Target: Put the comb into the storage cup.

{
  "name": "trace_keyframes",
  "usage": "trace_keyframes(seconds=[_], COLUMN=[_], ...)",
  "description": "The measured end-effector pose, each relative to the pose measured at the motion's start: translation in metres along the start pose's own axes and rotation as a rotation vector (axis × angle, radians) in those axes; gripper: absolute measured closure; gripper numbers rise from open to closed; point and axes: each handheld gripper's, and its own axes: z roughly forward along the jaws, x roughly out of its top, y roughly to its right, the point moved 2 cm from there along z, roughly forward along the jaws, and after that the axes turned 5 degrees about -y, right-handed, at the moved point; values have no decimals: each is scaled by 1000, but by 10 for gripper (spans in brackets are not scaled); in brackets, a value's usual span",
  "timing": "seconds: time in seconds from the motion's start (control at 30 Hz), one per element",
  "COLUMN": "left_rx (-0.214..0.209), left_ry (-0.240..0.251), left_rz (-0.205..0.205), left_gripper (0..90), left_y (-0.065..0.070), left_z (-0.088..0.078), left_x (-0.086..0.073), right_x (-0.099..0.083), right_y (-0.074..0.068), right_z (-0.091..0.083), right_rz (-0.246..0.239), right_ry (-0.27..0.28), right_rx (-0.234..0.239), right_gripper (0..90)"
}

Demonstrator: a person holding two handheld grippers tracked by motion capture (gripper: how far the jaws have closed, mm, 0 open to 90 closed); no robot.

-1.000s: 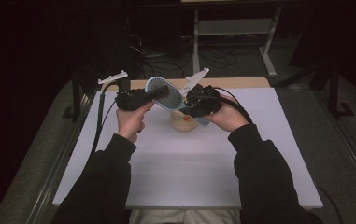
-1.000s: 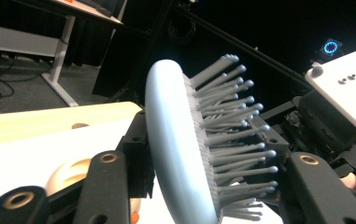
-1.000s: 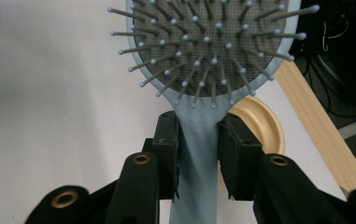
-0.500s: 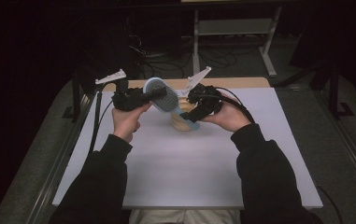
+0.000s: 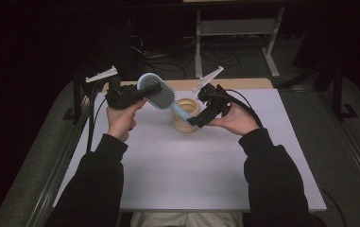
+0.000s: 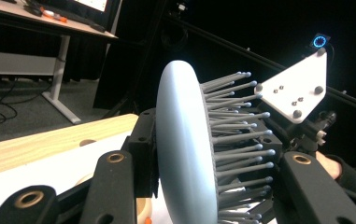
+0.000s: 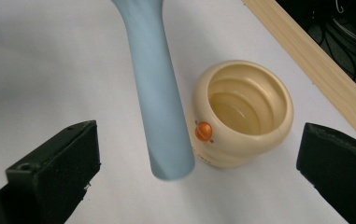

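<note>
Two grippers are at work over a white desk, and a person holds one in each hand.

On the left side, the left gripper is squeezed tight on the round head of a light blue hairbrush. In the left gripper view, one black jaw presses on the smooth back of the brush head and the other jaw sits in among the grey bristles. The brush is up in the air, tilted, with its head high on the left and its handle sloping down to the right.

In the middle stands a small cream cup on the desk, upright and empty inside. It has a little orange dot on its side. The brush handle crosses just in front of it. I cannot tell if the handle touches the cup.

On the right side, the right gripper is wide open, and its jaws have just been opening. In the right gripper view, the end of the blue handle hangs between the two black jaws, but neither one presses on it. The cup sits just beside the handle.

So it looks like the brush has gone over to the left gripper, and that part is done. The brush is not in the cup and not on the desk. What seems left is to put it somewhere, maybe standing with its handle down in the cup.
</note>
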Motion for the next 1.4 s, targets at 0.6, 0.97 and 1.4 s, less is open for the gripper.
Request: trace_keyframes(seconds=[0.6, 0.97, 1.4], left_rx=[42, 81, 90], left_ry=[-24, -53, -71], left_rz=[74, 142, 174], left_gripper=[552, 552, 553], left_y=[10, 19, 21], left_z=[3, 12, 28], left_x=[31, 60, 84], right_x=[-52, -89, -133], right_y=[14, 16, 22], right_z=[-21, -33, -41], right_rz=[98, 153, 260], right_ry=[103, 147, 246], right_rx=[-8, -5, -36], right_gripper=[0, 0, 0])
